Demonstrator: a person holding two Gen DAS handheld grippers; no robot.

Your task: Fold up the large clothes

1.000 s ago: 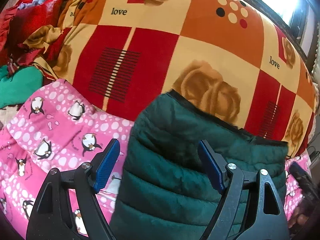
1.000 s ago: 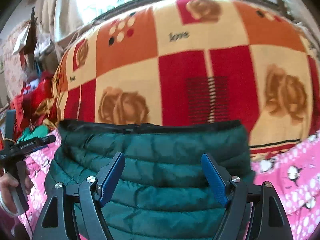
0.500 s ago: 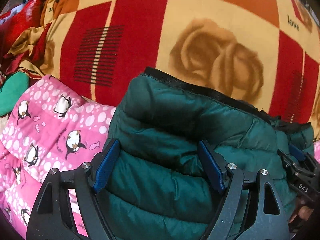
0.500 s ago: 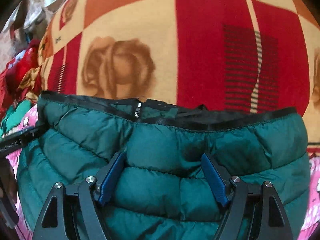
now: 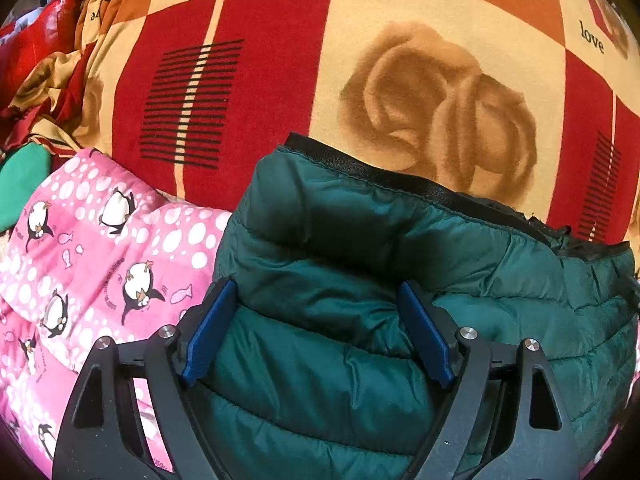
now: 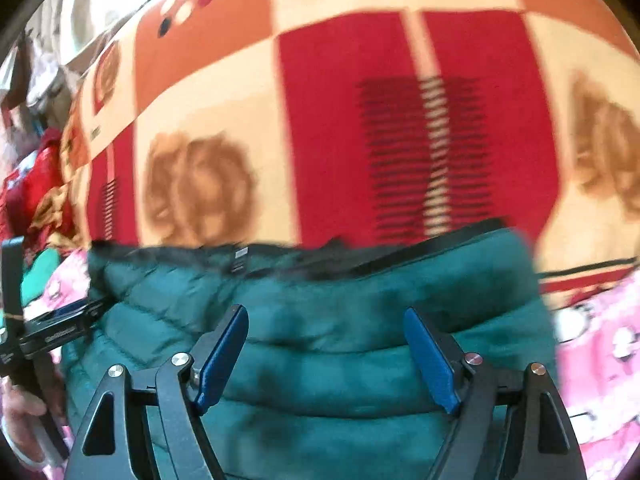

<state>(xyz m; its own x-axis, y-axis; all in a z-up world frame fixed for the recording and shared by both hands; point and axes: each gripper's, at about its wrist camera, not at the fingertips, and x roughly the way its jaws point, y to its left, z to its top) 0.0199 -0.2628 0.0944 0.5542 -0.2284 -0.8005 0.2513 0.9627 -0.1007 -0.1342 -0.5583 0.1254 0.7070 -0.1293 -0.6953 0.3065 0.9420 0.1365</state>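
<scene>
My left gripper is spread wide, and its jaws are opening. The blue pads stand on either side of a fold of the green quilted jacket, with no clear pressure on the fabric. My right gripper is also spread wide over the same jacket, which bulges between its pads; this view is blurred, so I cannot tell whether they touch it. The jacket lies folded, its black-trimmed edge on the far side. It rests partly on a pink penguin-print quilt and against a red, orange and cream rose-pattern blanket. In the right wrist view, my left hand appears at the left edge.
</scene>
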